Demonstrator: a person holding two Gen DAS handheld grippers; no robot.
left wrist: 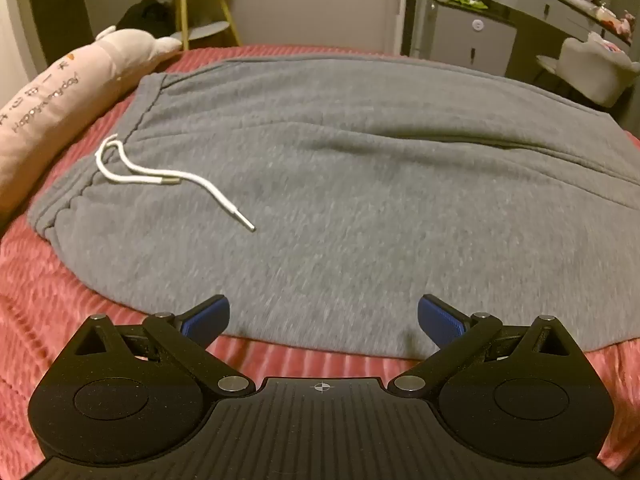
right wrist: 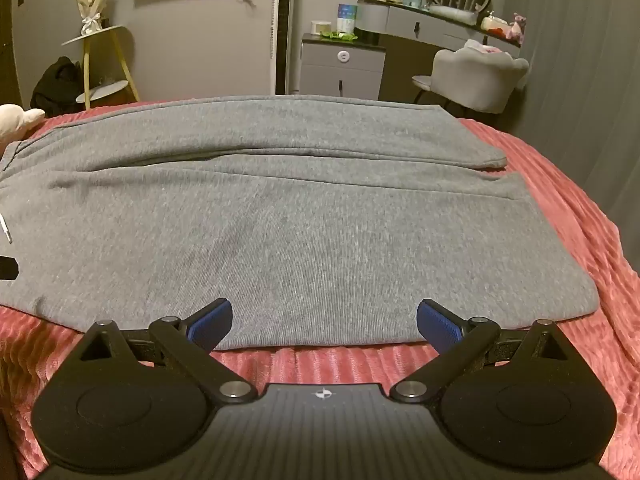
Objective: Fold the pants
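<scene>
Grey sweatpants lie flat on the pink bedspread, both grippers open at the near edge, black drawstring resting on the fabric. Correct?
Not quite: the drawstring is white, as the left wrist view shows. The grey sweatpants do lie flat on the pink bedspread, with left gripper and right gripper open.

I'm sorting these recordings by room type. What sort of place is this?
Most likely a bedroom: grey sweatpants lie spread on a bed with a pink ribbed blanket, a long pink plush pillow lies beside them, and a grey vanity desk with a round mirror stands behind.
</scene>
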